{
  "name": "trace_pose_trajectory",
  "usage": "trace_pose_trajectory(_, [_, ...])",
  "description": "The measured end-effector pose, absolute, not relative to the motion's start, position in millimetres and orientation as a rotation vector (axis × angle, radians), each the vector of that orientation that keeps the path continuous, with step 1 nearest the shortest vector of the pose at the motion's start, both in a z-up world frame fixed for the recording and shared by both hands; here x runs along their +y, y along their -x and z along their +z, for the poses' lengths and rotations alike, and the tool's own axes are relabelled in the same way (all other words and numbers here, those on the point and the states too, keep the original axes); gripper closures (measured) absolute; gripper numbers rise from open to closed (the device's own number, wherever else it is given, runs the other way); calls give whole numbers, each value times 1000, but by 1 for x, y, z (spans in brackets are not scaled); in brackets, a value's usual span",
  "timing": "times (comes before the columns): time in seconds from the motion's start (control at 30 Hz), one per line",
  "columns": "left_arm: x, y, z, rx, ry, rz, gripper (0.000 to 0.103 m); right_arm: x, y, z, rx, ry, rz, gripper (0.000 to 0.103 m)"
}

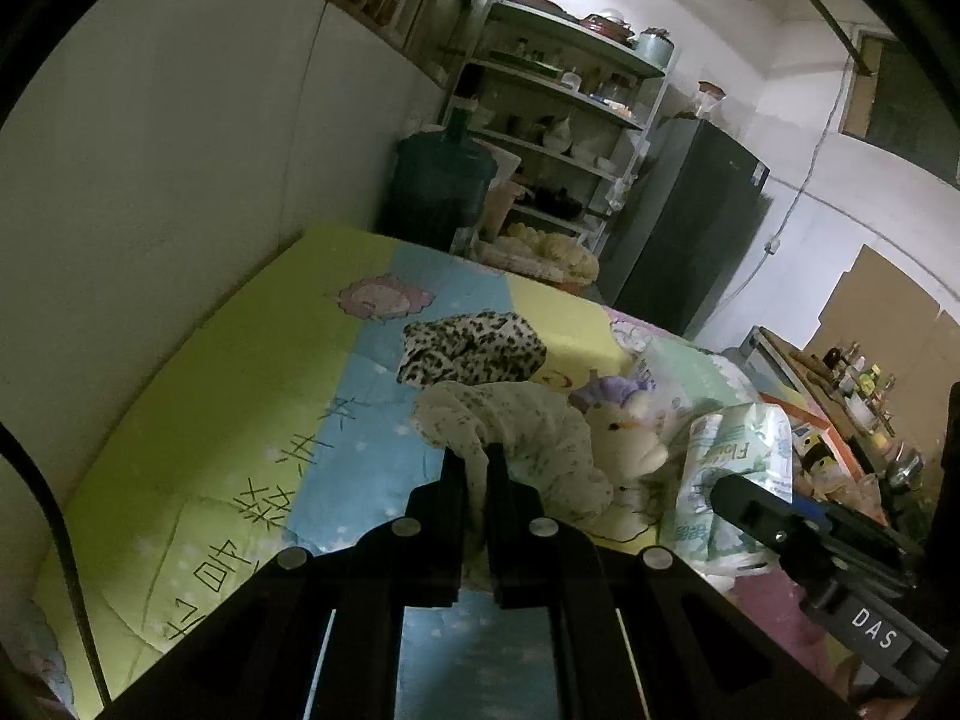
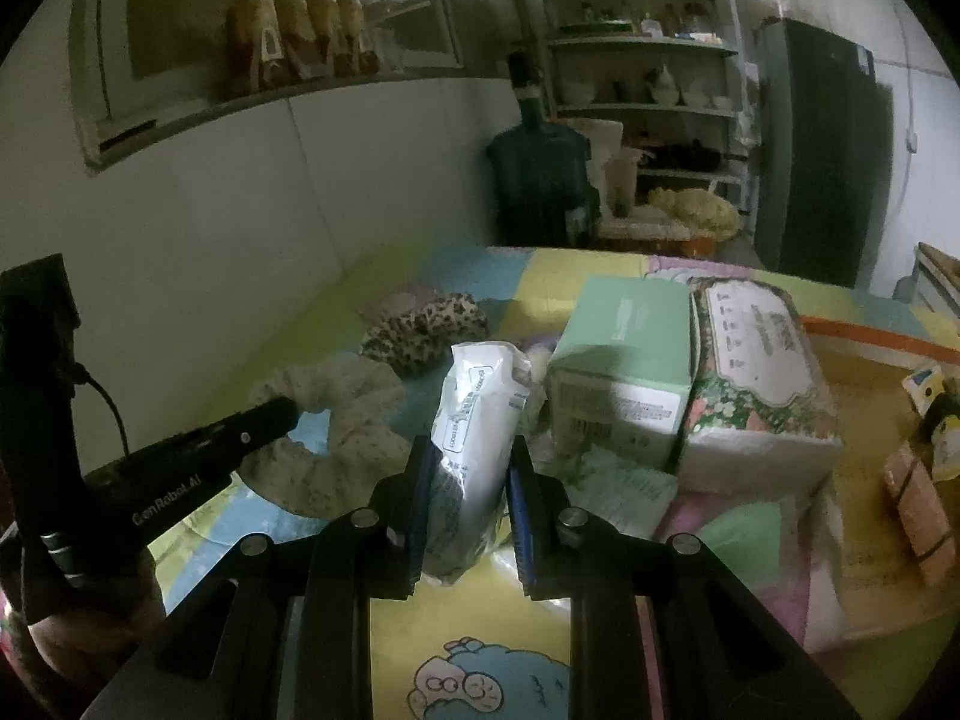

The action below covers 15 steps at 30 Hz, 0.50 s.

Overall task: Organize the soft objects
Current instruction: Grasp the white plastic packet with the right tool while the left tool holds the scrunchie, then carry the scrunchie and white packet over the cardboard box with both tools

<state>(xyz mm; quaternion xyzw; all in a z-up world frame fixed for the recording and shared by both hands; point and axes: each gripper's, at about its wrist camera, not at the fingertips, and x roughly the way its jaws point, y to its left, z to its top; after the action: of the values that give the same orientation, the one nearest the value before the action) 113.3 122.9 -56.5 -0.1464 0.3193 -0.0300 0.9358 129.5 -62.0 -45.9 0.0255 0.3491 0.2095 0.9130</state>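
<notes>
Cartoon-print bedsheet beside white wall; shelves stand behind.

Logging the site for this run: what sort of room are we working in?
Probably a cramped home kitchen or storeroom with a bed in it: a cartoon-print quilt covers the work surface, open shelves hold bowls and pots, and a dark fridge and big water jug stand behind it.

Soft floral cloth; glossy crinkled plastic pack

Dim, greenish indoor light — fisheye-bent edges, black corner vignette, soft blur.
</notes>
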Motion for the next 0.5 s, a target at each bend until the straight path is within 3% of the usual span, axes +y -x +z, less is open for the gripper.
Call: trace_pose_trajectory(0.5, [106,-104,-32,602,258,-68,97,-77,-110,-28,658,-53,435,80])
